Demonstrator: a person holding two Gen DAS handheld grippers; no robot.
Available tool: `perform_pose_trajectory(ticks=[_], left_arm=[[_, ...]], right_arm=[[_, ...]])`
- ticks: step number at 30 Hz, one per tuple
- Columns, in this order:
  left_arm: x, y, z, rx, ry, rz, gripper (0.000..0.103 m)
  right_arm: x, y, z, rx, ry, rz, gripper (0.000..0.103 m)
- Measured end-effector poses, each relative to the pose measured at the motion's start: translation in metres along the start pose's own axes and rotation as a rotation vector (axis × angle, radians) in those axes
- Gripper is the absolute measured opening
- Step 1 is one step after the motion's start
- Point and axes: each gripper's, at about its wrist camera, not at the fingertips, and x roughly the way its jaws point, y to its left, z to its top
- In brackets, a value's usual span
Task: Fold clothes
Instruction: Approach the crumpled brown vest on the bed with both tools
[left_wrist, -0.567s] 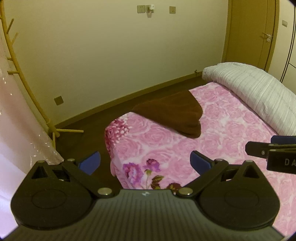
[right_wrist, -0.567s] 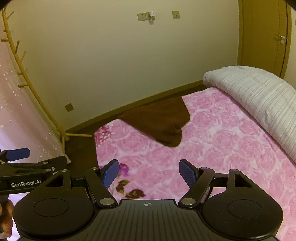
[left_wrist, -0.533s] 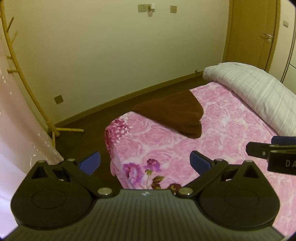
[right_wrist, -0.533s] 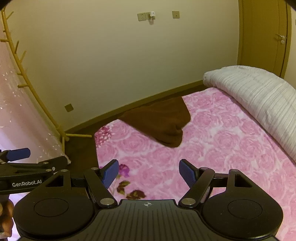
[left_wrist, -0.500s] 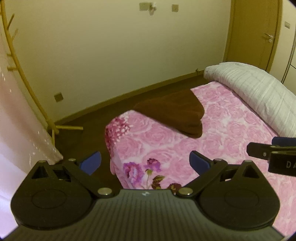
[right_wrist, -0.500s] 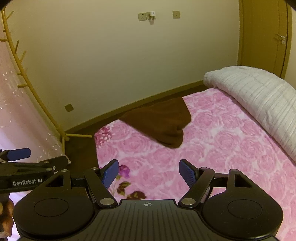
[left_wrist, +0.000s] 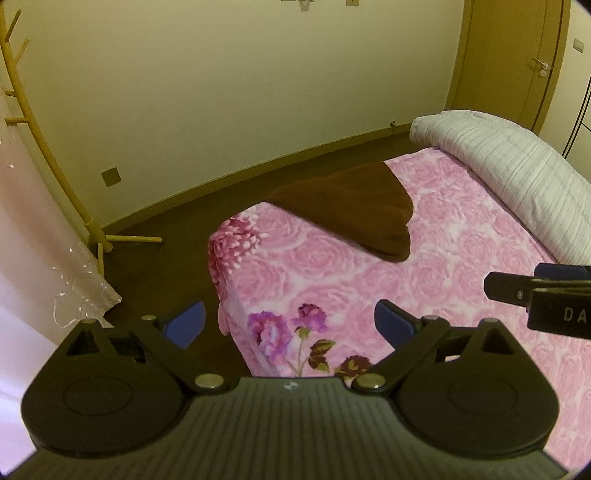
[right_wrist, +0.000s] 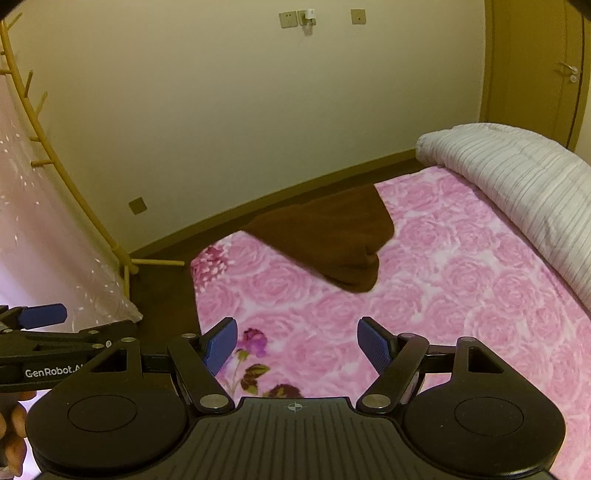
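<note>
A folded dark brown garment (left_wrist: 351, 210) (right_wrist: 332, 240) lies at the far left corner of a bed with a pink rose-patterned sheet (left_wrist: 461, 266) (right_wrist: 461, 288). My left gripper (left_wrist: 288, 323) hovers open above the bed's near corner, well short of the garment, nothing between its blue pads (left_wrist: 391, 321). My right gripper (right_wrist: 297, 345) is also open and empty, above the sheet on the near side of the garment. Each gripper shows at the edge of the other's view: the right gripper (left_wrist: 543, 291) and the left gripper (right_wrist: 44, 336).
A rolled white striped quilt (left_wrist: 509, 173) (right_wrist: 517, 192) lies along the bed's right side. A wooden coat stand (left_wrist: 48, 155) and a pale pink curtain (left_wrist: 33, 258) stand at the left on dark floor (left_wrist: 177, 236). A brown door (left_wrist: 517, 62) is at the far right.
Both views have drifted slightly; the garment sits a touch lower and farther right in the frames. Both grippers stay open and empty.
</note>
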Motion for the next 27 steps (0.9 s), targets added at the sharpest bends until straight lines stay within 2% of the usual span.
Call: perform_pose_trajectory(ticks=[14,27], left_arm=[[-0.006,-0.008,0.003,0.012,-0.009,0.017,0.097],[-0.015,-0.024,-0.003,-0.038,-0.022,-0.007,0.097]], right_arm=[[0.001,-0.005,-0.002,0.003,0.001,0.014,0.075],[-0.006,-0.024,-0.004,-0.006,0.006,0.026,0.075]])
